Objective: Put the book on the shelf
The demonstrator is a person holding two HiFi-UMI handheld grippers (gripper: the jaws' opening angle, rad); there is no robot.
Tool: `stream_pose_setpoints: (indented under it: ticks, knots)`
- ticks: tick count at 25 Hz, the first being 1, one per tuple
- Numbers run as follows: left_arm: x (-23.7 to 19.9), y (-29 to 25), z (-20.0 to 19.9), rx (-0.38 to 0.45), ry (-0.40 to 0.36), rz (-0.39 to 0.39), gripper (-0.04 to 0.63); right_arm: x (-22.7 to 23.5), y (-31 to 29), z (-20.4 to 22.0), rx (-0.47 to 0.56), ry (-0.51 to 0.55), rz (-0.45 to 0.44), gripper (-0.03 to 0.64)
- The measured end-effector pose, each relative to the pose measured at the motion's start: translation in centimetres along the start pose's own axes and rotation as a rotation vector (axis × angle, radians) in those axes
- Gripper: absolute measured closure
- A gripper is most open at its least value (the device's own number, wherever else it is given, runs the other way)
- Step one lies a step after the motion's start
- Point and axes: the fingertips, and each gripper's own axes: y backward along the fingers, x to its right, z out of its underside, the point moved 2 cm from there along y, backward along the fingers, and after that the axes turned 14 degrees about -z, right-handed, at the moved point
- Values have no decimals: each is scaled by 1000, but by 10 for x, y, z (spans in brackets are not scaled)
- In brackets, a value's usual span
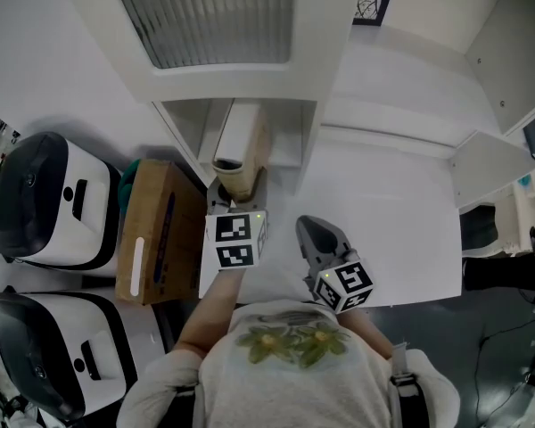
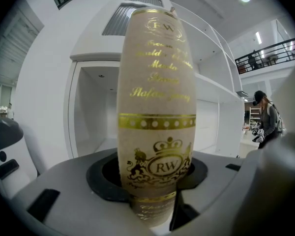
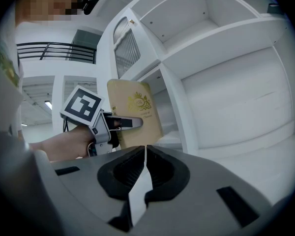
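Note:
A beige book (image 1: 242, 150) with gold print stands upright between the jaws of my left gripper (image 1: 233, 188), which is shut on its lower spine. In the left gripper view the book's spine (image 2: 156, 107) fills the middle, with a crown and "RW" crest; behind it is the white shelf (image 2: 96, 58) with an open compartment. My right gripper (image 1: 315, 236) hangs just to the right, jaws together and nothing in them. In the right gripper view the right gripper (image 3: 145, 156) points at the shelf (image 3: 226, 102), and the book (image 3: 136, 111) shows in the left gripper (image 3: 119, 124).
A brown cardboard box (image 1: 156, 230) lies left of the shelf unit. Two white-and-black rounded machines (image 1: 45, 199) (image 1: 45, 350) stand further left. A white shelf board (image 1: 392, 230) spreads to the right. A person (image 2: 268, 122) stands far off at the right.

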Motion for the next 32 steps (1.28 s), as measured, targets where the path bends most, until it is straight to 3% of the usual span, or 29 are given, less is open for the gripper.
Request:
stream_pose_setpoints:
  ticks: [32]
  knots:
    - [8, -30, -8, 4, 16, -25, 370, 4, -7, 3, -16, -25, -26, 581]
